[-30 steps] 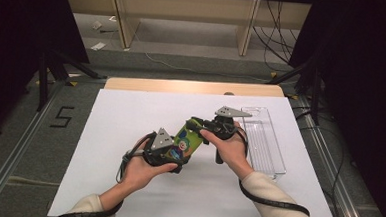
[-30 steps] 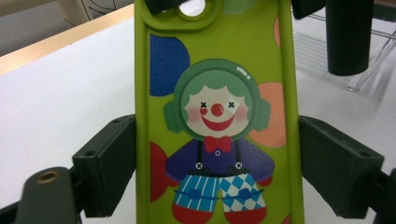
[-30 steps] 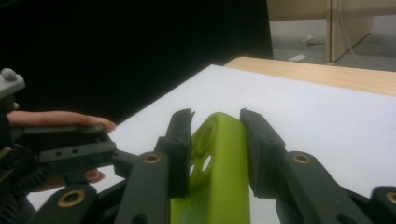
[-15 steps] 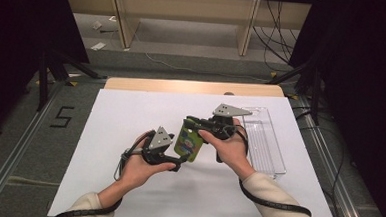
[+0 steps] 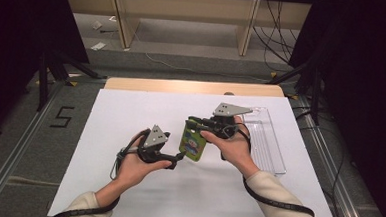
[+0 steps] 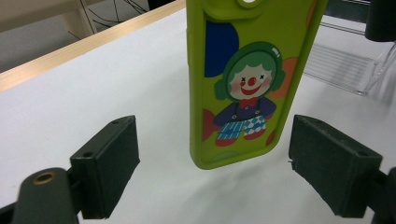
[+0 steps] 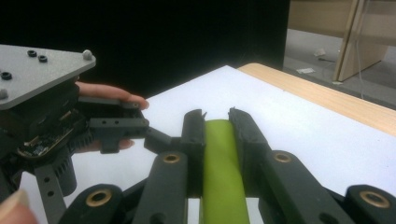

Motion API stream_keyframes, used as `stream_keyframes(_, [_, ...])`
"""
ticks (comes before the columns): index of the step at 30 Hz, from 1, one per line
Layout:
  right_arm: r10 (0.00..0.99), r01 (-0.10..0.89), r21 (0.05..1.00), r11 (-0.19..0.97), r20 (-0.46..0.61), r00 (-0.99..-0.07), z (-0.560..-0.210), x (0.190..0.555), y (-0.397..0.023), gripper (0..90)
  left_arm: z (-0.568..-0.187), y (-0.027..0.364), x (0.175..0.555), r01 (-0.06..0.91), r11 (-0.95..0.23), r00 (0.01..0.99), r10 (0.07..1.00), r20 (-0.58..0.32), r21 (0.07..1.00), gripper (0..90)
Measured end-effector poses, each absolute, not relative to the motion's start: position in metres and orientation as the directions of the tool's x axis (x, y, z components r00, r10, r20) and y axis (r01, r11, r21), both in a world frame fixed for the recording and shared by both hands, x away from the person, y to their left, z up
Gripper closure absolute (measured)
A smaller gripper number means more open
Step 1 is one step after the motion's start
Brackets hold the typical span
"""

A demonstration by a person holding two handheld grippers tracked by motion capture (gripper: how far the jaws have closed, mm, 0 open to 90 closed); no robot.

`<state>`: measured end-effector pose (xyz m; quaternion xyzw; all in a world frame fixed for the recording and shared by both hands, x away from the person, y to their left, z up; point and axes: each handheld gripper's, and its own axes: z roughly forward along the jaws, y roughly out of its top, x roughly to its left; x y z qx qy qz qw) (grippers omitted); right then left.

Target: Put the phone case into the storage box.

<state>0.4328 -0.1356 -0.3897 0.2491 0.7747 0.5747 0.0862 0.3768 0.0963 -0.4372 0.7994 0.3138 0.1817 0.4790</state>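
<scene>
While clamped by the right gripper [image 7: 216, 122], green phone case [image 5: 193, 144] between left gripper's [image 6: 212, 163] wide-open jaws, untouched.

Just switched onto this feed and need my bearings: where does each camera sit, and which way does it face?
High view: above the person's side, facing forward and down on the white table; forearms, both hands.
Left gripper view: on the left gripper, its open jaws flanking the green phone case.
Right gripper view: on the right gripper, clamping the case edge.
Shared: the case.
</scene>
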Motion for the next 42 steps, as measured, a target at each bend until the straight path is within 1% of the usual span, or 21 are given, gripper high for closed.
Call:
stream_keyframes(18, [0.429, 0.237, 0.93, 0.282, 0.098, -0.898, -0.3865, 0.4371, -0.1406, 77.5, -0.4368, 0.0974, 0.3757, 0.32, -0.348, 0.745, 0.667, -0.007, 0.881, 16.1])
stream_keyframes(42, [0.297, 0.177, 0.909, 0.378, 0.061, -0.953, -0.386, 0.4389, -0.1399, 77.5, -0.4372, 0.0948, 0.3746, 0.306, -0.37, 0.763, 0.646, 0.007, 0.877, 16.9])
